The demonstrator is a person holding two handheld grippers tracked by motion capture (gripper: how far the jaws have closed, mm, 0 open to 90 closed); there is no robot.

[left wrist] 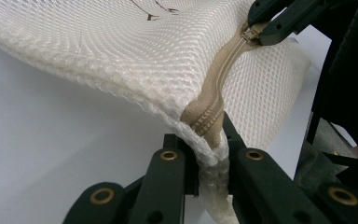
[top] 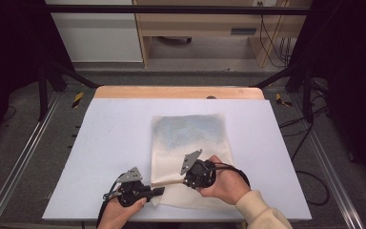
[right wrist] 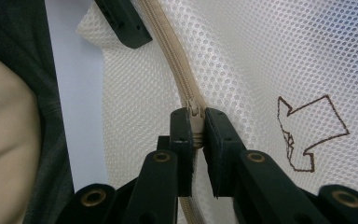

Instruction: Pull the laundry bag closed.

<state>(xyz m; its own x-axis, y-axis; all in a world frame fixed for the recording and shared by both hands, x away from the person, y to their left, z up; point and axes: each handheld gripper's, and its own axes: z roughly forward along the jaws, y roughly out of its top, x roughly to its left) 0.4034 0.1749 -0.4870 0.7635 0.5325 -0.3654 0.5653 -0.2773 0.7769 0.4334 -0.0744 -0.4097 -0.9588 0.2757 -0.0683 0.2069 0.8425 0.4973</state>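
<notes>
Right gripper view: mesh bag (right wrist: 270, 56) bears brown arrow mark (right wrist: 307, 133).

one white mesh bag (top: 190, 143) lies on one table (top: 109, 143) covered in pale blue, and the bag carries one tan zipper (right wrist: 172, 70) with one slider (right wrist: 195, 114) on it, plus one brown arrow mark (right wrist: 310, 135) printed on the mesh. there are two grippers, the left gripper (top: 158, 191) and the right gripper (top: 185, 182), each with two black jaws, each topped by one grey three-cornered plate and each held in one hand, so two hands (top: 226, 183) in all. beyond the table stands one wooden shelf unit (top: 205, 28).
</notes>
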